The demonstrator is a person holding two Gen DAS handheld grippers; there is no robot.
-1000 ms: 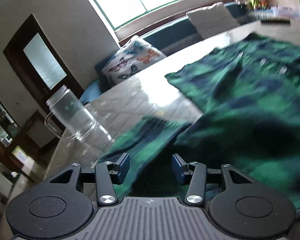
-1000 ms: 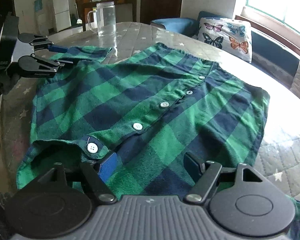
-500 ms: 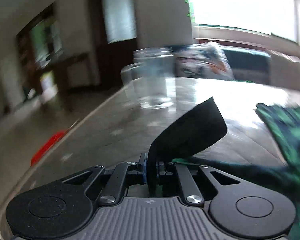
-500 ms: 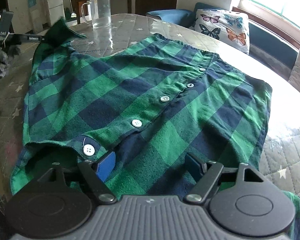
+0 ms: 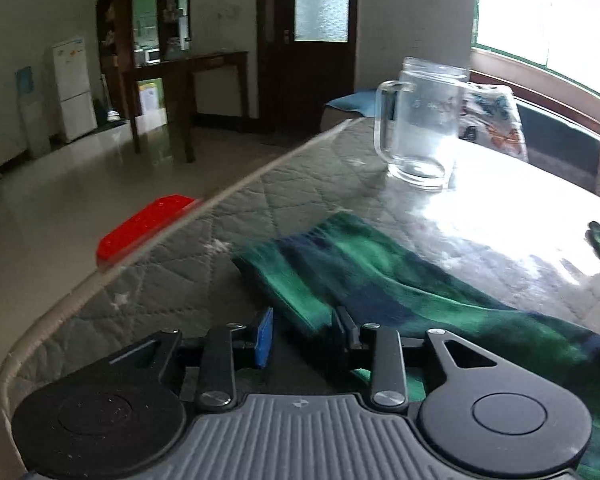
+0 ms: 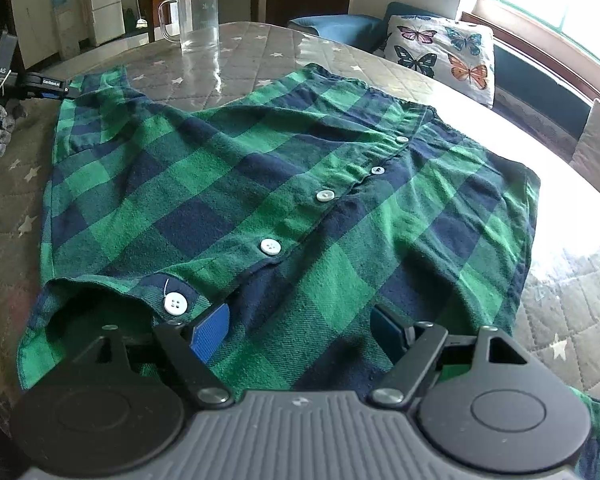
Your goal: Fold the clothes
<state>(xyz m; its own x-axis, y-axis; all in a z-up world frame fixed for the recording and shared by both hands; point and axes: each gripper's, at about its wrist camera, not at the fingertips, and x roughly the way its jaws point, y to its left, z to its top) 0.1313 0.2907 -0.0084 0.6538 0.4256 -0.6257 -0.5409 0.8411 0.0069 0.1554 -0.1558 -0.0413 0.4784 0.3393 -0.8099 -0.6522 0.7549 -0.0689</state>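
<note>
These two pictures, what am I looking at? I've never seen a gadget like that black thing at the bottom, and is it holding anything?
Each picture comes from a camera mounted on a hand-held gripper, a two-fingered clamp that a person carries, one per hand. The black and grey shape at the bottom is the gripper's own body. One view looks along the left gripper, the other along the right gripper. On the quilted table lies a green and navy checked shirt, buttoned and spread flat, with an empty glass mug behind it. Both grippers are open and hold nothing: the left sits at a sleeve end, the right over the shirt's near edge. The left one also shows at the far left of the right view.
</note>
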